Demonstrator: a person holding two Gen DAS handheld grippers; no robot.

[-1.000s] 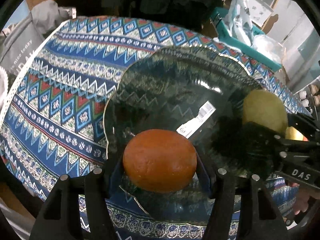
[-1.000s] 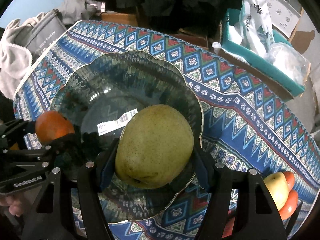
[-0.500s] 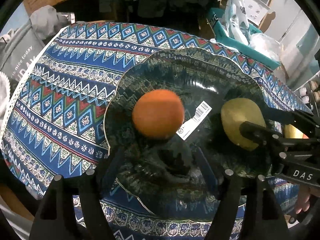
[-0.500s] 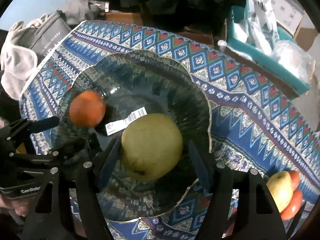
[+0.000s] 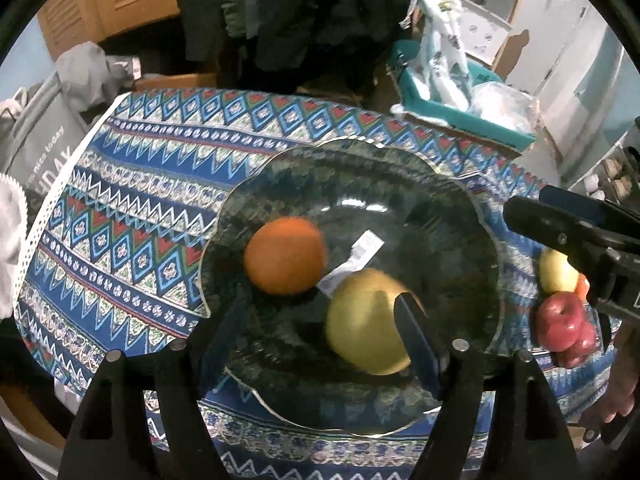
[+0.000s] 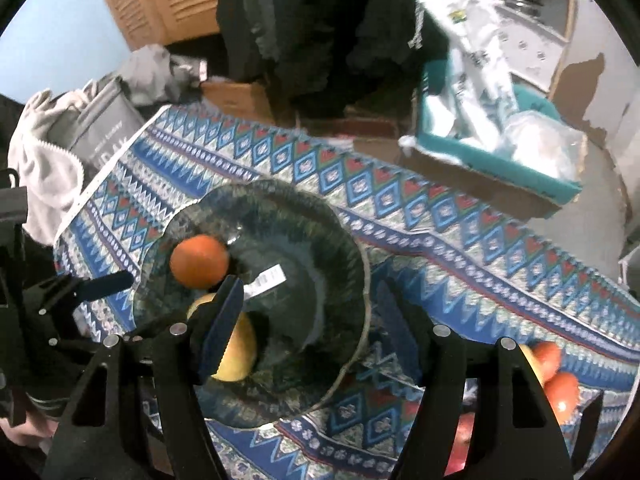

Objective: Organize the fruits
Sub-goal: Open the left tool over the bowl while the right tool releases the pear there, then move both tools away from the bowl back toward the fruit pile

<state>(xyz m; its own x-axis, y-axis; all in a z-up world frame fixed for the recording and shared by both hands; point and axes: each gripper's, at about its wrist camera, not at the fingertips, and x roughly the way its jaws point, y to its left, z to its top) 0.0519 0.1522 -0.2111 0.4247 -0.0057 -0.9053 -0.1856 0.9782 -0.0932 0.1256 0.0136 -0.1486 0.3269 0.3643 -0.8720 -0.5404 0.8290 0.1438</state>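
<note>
A dark glass plate (image 5: pixel 400 172) (image 6: pixel 320 220) lies on the patterned tablecloth. An orange (image 5: pixel 285 255) (image 6: pixel 199 262) and a yellow-green mango (image 5: pixel 362 322) (image 6: pixel 240 350) lie loose in it, beside a white barcode label (image 5: pixel 352 264). My left gripper (image 5: pixel 320 340) is open and empty above the plate's near rim. My right gripper (image 6: pixel 308 320) is open and empty above the plate's right side; it also shows at the right of the left wrist view (image 5: pixel 576 232). More fruit lies right of the plate: a yellow apple (image 5: pixel 558 272) and red apples (image 5: pixel 562 330) (image 6: pixel 560 376).
A teal box (image 5: pixel 460 100) (image 6: pixel 488 160) with plastic bags stands beyond the table's far edge. A grey bag (image 5: pixel 40 144) (image 6: pixel 100 128) and pale cloth sit off the left edge. Dark clothing hangs behind.
Both grippers opened and let go: the orange and the mango now lie in the plate. Both grippers pulled back and up, and the right one moved right.
</note>
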